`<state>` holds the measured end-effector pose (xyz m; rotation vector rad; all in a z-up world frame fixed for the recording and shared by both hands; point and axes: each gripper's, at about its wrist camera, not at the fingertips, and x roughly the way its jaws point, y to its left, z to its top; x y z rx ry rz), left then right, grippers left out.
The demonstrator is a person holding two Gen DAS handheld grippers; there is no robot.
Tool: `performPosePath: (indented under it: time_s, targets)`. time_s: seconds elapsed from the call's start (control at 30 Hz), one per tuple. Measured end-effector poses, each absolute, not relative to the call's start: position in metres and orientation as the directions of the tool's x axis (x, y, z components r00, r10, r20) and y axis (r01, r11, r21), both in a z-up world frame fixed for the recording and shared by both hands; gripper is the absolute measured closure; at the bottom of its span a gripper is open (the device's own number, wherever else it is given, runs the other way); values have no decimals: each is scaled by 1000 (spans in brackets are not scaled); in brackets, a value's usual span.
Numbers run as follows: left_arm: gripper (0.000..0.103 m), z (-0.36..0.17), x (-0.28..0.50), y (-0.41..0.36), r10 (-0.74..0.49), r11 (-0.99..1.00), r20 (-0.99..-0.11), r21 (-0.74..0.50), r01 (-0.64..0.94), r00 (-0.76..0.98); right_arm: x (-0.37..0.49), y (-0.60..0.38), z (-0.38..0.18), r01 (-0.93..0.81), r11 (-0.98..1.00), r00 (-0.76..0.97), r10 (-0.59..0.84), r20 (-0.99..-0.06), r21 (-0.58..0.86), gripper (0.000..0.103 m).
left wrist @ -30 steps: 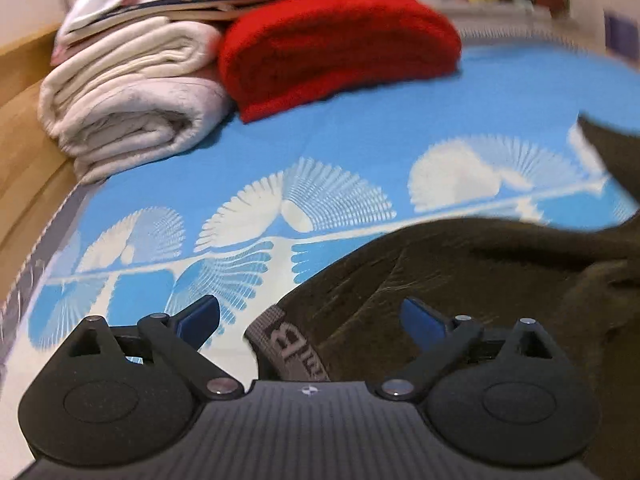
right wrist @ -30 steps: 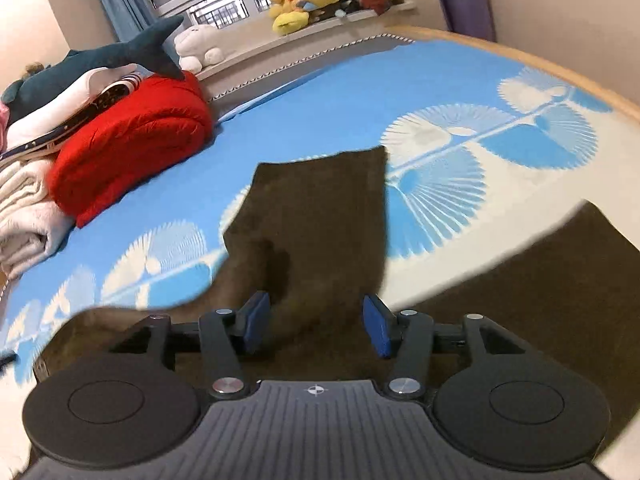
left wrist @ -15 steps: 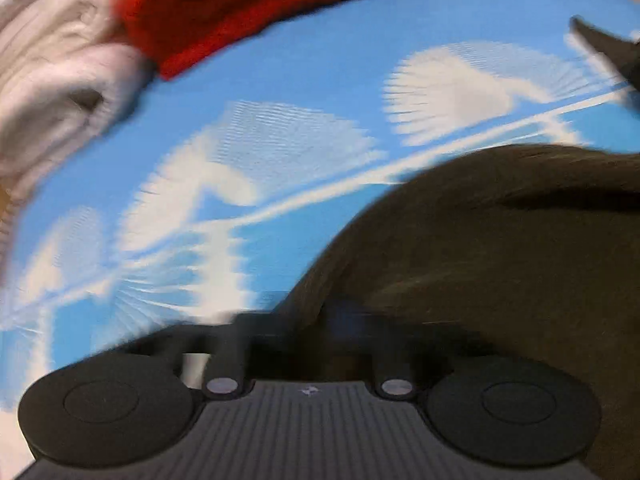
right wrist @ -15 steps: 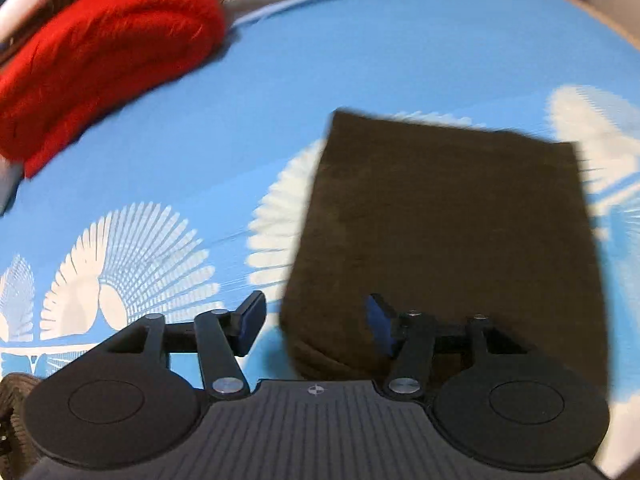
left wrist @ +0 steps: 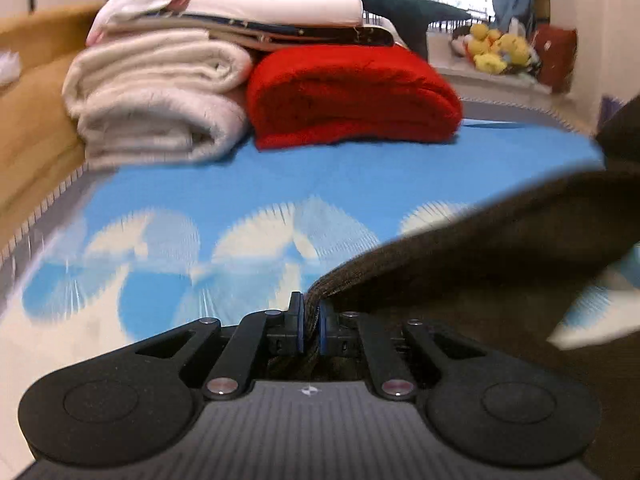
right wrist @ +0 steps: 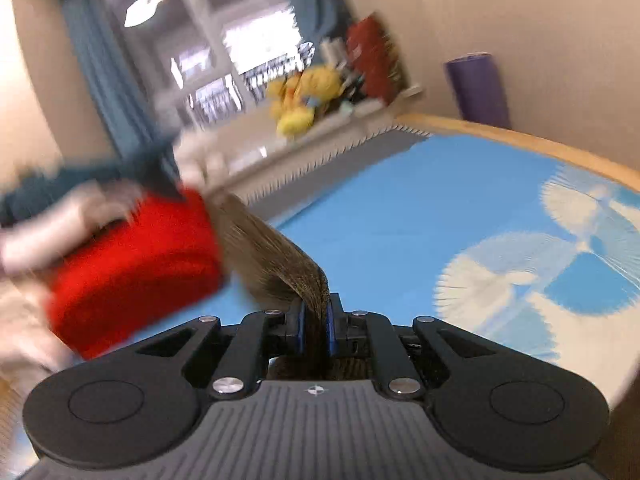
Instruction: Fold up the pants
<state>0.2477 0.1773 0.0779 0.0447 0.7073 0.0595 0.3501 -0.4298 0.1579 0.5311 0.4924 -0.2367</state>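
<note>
Left hand-held gripper: blue-padded fingers pressed together on a ribbed edge of the dark brown knitted pants; cloth bunched between the pads.
Right hand-held gripper: fingers pinching another fold of the same dark brown pants, which rise from the pads up and to the left, blurred.
Pants, position: spread from the left gripper toward the right edge of the bed, partly raised off the sheet in the left wrist view.
Bed surface: blue sheet with white fan-shaped print, bordered by a wooden frame.
Far left corner of the bed: rolled cream blankets touching a folded red fleece blanket; flat folded linens stacked on top.
Window ledge beyond the bed: yellow plush toys; purple roll against the wall.
</note>
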Motion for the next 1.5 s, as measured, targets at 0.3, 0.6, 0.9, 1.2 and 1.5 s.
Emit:
performPosePath:
  time_s: [0.3,0.6,0.9,1.2,1.5]
  targets:
    - [51,-10,120,181,-18,962,-845,-161,-222,535,107,-540,-4,634,624,638,-89,-765,456,84]
    - [19,-4,98,198,16,864,-732,-332,-377,681,71,-545,-29,622,612,672,-94,-735,489,44]
    - [19,-19,139,175,22,872,-771,-296,-389,637,95,-505,-9,511,850,637,-274,-720,128,34]
    - [19,-29,156,158,58,872,-794,-255,-418,605,101,-459,-9,134,922,690,-349,-634,-362,21]
    - [19,-33,162,147,98,876,-805,-209,-434,585,91,-480,-8,148,829,677,-482,-556,-539,10]
